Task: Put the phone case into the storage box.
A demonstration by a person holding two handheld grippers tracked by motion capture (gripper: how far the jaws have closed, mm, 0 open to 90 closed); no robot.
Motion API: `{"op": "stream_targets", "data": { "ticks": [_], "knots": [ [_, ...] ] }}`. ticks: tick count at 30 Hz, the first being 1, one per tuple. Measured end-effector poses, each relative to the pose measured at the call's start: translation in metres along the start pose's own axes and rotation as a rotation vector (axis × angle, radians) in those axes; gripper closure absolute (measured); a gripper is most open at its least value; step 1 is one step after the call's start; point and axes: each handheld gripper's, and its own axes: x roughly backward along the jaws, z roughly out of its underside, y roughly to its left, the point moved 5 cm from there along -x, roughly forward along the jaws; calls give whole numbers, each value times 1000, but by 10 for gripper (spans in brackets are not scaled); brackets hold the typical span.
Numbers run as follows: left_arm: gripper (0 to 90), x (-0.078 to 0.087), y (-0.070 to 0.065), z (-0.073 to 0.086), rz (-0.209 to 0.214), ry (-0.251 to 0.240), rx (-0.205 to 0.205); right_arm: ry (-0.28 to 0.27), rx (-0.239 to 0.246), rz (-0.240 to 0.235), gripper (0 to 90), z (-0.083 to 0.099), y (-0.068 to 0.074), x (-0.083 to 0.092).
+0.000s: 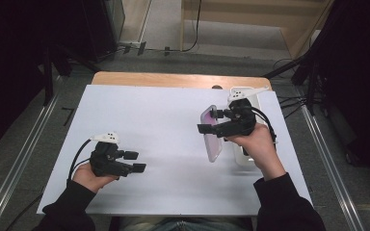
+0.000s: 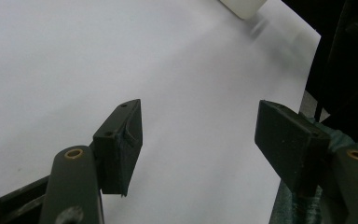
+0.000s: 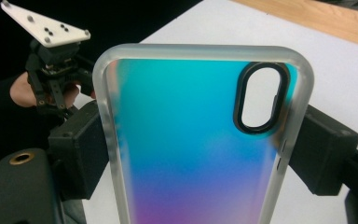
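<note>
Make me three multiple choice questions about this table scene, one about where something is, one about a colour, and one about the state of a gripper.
1. Where is the phone case?
A. Flat at the middle of the white sheet
B. Between the jaws of the right gripper
C. In the left gripper

2. What colour is the back of the phone case?
A. Plain red
B. Solid black
C. Teal and blue fading to purple

3. How do the jaws of the left gripper stand?
A. Open with nothing between them
B. Shut on the case
C. Shut on a cable

Answers: 1 B, its jaws press both side edges; 2 C, the gradient shows in the right gripper view; 3 A, only the white sheet shows between them.
</note>
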Motion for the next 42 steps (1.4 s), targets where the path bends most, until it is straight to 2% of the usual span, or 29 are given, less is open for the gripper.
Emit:
{"op": "stream_targets", "data": {
  "ticks": [18,25,30,34,42],
  "knots": [
    [321,-1,2,1,-7,14,2,-55,-40,44,151,-7,-21,36],
    [321,0,3,1,-4,5,6,-68,-60,78,151,-7,-27,46],
    [321,0,2,1,3,9,3,-78,-52,101,151,-6,-31,55],
    [321,0,2,1,-6,16,1,-97,-78,112,151,-5,-35,62],
    [321,-1,3,2,-6,18,1,-130,-96,151,151,-4,-44,74]
  ]
}}
